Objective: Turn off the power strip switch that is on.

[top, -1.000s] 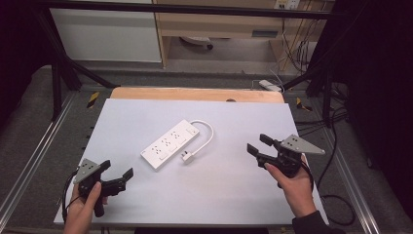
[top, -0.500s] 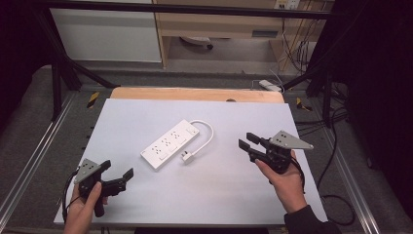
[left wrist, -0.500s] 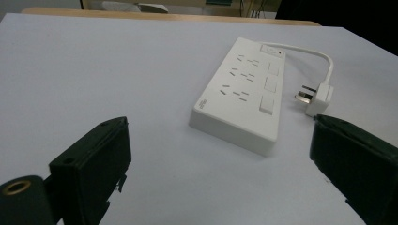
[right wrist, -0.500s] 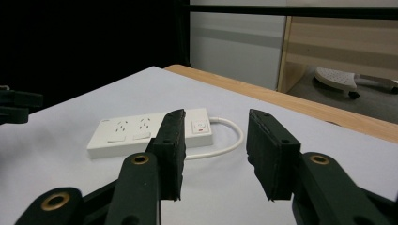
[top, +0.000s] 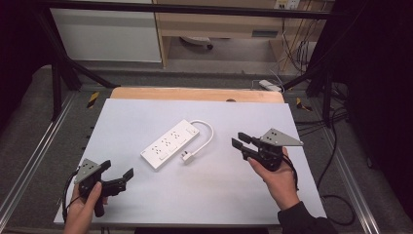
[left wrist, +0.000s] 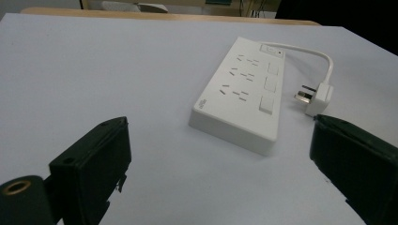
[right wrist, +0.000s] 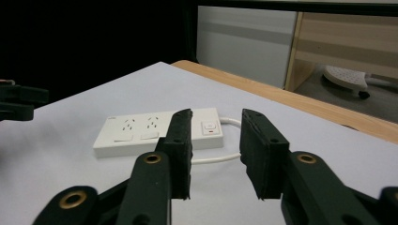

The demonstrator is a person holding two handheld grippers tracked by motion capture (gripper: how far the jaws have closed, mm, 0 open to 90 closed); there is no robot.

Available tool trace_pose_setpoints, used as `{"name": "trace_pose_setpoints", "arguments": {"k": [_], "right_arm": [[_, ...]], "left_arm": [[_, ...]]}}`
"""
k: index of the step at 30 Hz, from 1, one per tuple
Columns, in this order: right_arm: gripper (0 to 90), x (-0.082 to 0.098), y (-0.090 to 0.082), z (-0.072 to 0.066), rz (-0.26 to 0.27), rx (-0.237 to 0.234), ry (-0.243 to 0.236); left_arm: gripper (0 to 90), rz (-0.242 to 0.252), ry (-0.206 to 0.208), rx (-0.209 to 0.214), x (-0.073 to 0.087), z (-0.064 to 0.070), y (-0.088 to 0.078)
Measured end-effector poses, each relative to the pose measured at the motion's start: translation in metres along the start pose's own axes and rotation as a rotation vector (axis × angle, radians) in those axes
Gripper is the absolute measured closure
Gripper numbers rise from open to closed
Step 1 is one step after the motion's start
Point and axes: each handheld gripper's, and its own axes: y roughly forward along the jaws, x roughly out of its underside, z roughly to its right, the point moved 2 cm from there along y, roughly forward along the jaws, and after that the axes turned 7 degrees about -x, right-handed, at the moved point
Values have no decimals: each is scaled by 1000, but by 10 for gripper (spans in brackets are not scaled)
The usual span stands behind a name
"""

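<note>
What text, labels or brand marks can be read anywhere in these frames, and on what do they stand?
None can be read.
Power strip: a small embossed mark sits on its near corner in the left gripper view, too small and blurred to read.
Left gripper and right gripper: no lettering visible.

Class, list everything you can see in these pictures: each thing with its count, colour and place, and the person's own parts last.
Power strip: one, white, middle of the table, lying flat.
Cord: one, white, loops from the strip's far end.
Plug: one, white, on the table beside the strip.
Table: one, pale grey top, wooden far edge.
Left tool: one, black, jaws wide open, near-left of the table.
Right tool: one, black, jaws open, right of the plug.
Hands: two, one holding each tool.
</note>
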Motion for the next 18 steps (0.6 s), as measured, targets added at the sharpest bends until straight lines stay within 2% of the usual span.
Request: {"name": "trace_pose_setpoints", "arguments": {"k": [6,11,18], "right_arm": [[713,-2,8,-5,-3,-10,-13],[767,-3,16,-10,4,-27,-31],[828,-4,30,-15,10,-52,-41]], "left_arm": [[56,1,2,3,0,1,1],[55,-5,23,11,0,3,1],[55,-6,20,7,0,3,1]]}}
